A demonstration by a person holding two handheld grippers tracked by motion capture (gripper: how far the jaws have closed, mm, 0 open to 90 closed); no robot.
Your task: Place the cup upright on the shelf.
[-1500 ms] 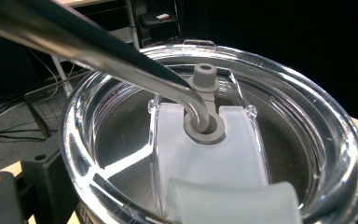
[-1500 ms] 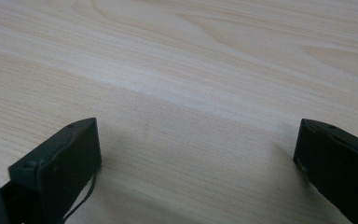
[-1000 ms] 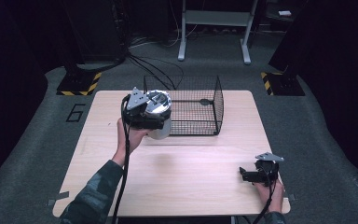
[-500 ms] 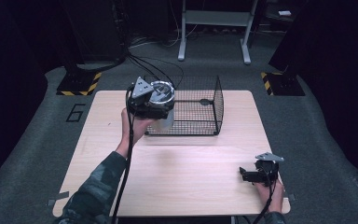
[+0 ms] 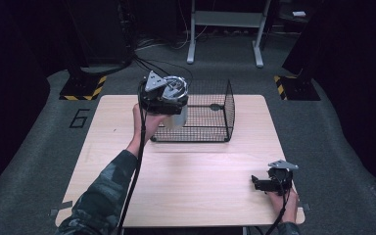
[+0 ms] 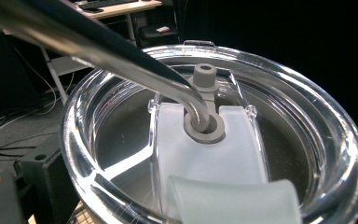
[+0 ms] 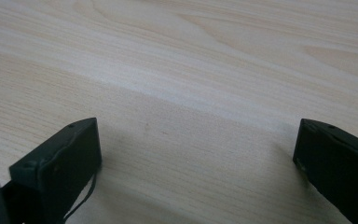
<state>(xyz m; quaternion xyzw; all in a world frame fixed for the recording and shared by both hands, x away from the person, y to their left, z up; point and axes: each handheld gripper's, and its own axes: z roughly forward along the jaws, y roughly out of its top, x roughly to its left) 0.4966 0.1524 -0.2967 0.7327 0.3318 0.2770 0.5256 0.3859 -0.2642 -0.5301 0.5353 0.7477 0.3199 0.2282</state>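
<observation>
A pale tumbler [image 5: 177, 116] with a clear lid [image 6: 279, 121] is held up at the left end of a black wire basket [image 5: 210, 117]. My left gripper [image 5: 164, 100] is shut on the tumbler, gripping it from the near side. A metal straw [image 6: 98, 46] passes through a grey grommet [image 6: 204, 133] in the lid. My right gripper [image 5: 257, 183] rests low over the table near the front right corner. Its jaws stand wide open [image 7: 196, 140] with bare wood between them.
The light wooden table [image 5: 200, 181] stands on grey carpet. Yellow-black striped stand bases [image 5: 81, 88] sit beyond the table's far corners, and a white frame [image 5: 225, 29] and cables lie behind it.
My left gripper has carried the tumbler upward and away from the person, toward the basket's left end. The right gripper has stayed where it was.
</observation>
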